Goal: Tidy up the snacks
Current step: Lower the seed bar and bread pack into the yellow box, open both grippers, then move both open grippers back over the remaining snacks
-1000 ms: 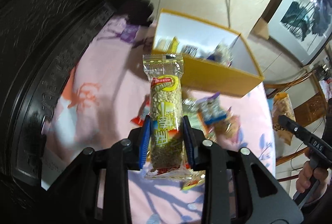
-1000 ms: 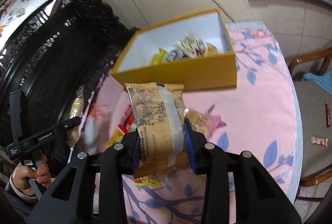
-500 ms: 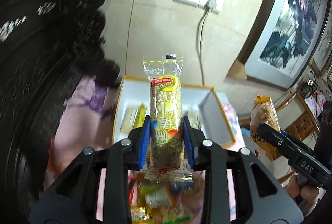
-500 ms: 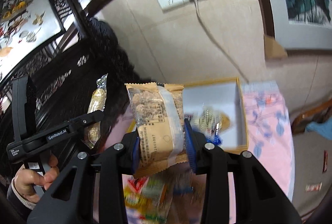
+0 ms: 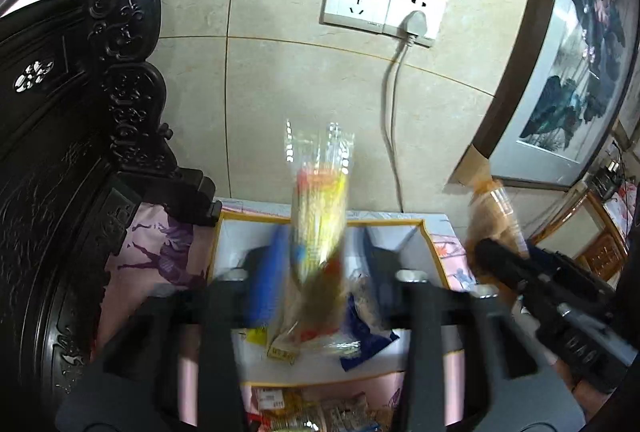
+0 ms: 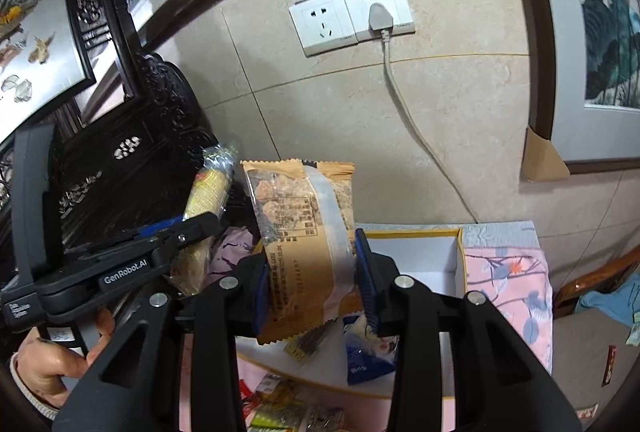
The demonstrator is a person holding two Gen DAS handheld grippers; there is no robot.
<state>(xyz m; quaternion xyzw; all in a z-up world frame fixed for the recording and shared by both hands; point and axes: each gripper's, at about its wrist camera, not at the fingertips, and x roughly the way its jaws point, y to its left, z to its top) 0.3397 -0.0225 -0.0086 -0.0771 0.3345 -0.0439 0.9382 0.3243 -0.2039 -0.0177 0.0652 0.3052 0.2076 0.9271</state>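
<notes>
A tiled wall (image 5: pixel 280 80) with a double socket (image 6: pixel 352 14) backs the scene, and a carved dark cabinet (image 5: pixel 80 152) stands to the left of the table. The table carries a pink floral cloth (image 6: pixel 504 284), and on it, against the wall, sits the yellow-rimmed box (image 5: pixel 424 228) with a white interior; several wrapped snacks already lie inside. Loose snacks (image 6: pixel 288 412) remain on the cloth in front of the box. Both tools hover above the box. The left gripper (image 5: pixel 320 280) has just been opening: its blue pads stand apart from the long clear rice bar (image 5: pixel 320 216), which appears blurred between the jaws and is judged to be dropping toward the box. The right gripper (image 6: pixel 310 272) has also just begun to open, yet its pads flank the tan cake packet (image 6: pixel 304 240) closely, and the packet stands upright between them, above the near part of the box; it appears barely retained. Risks from here: the rice bar is released from a height and is light, so it may tumble, strike the rim and land on the cloth. The packet may catch on one pad and fall skewed. The two tools are near each other, so a sideways motion may cause contact.
</notes>
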